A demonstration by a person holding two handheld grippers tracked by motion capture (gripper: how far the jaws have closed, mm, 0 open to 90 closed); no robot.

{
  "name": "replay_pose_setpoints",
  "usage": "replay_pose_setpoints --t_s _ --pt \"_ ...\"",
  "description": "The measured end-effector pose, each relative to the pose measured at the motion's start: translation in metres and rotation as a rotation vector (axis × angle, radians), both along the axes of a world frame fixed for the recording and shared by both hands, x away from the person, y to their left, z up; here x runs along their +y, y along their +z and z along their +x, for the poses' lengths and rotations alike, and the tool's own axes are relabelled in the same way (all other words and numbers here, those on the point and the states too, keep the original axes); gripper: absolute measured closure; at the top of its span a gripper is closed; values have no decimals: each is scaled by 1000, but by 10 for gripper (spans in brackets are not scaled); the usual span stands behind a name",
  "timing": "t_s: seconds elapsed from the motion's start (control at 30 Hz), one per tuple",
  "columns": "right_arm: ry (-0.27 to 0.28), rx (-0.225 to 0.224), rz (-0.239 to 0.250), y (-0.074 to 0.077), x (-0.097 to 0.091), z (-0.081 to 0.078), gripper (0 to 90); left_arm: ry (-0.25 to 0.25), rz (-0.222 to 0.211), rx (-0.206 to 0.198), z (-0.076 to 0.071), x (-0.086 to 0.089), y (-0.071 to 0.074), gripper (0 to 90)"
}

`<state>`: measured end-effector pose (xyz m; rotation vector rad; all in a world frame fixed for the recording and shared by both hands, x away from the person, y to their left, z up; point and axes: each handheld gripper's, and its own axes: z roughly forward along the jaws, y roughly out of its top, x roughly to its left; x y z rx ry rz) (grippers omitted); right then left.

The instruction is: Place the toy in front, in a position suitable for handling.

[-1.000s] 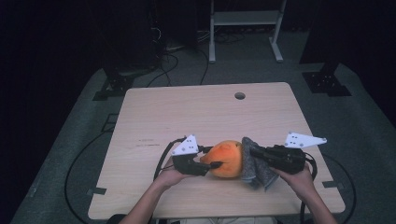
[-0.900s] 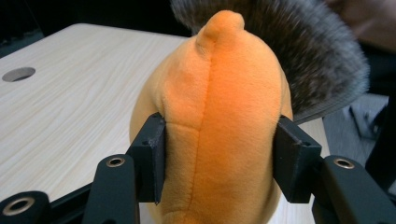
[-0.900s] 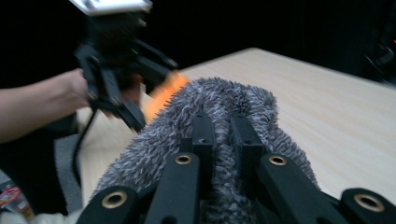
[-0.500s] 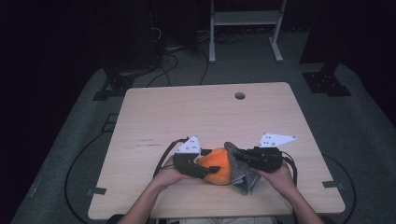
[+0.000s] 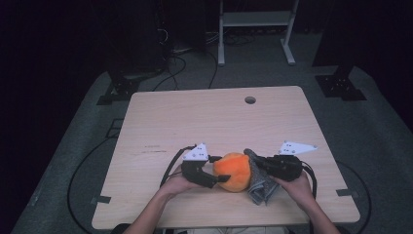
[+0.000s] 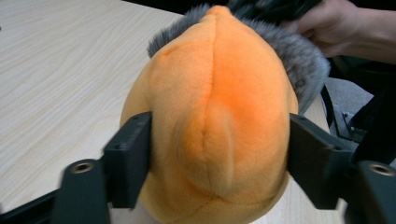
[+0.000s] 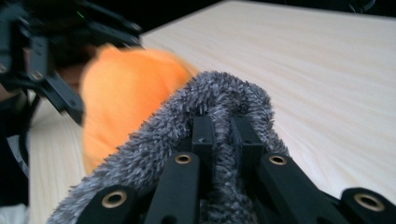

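Observation:
An orange plush toy [image 5: 236, 170] lies near the table's front edge with a grey fuzzy cloth [image 5: 262, 187] against its right side. My left gripper [image 5: 220, 169] comes in from the left. Its jaws have just been opening and now stand on either side of the plush body [image 6: 219, 84], with both pads pressing into its flanks. From the right, my right gripper [image 5: 254, 165] is shut on a fold of the grey cloth [image 7: 224, 91]. The orange plush [image 7: 126, 88] sits just beyond that fold. The cloth's fuzzy edge [image 6: 299, 56] shows behind the plush.
The light wooden table [image 5: 209, 117] has a small round hole [image 5: 250, 100] near its far edge. Cables trail from both grippers toward the person. A white stand [image 5: 253, 29] and dark equipment legs are on the floor beyond the table.
The right gripper has moved left with the cloth, closer to the left gripper. The left jaws have widened and now span the plush body.

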<state>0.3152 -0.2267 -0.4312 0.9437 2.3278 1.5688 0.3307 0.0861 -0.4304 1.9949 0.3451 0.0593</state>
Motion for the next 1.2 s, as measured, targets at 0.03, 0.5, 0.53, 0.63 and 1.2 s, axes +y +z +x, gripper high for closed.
replay_pose_setpoints --t_s 0.03,0.5,0.53,0.63,1.2 --pt "-11 10 -26 -3 -2 0 817 1 -1 -4 0 0 0 328" --pt "93 -134 77 52 6 -16 817 58 -19 -34 -7 2 18 409" --pt "92 -131 48 51 11 -14 817 53 -16 -35 -7 2 17 409" --pt "90 -117 -15 42 24 -7 817 29 -4 -23 -7 2 15 333" --pt "90 -134 -21 41 9 -19 814 43 10 -50 -11 -11 11 350"
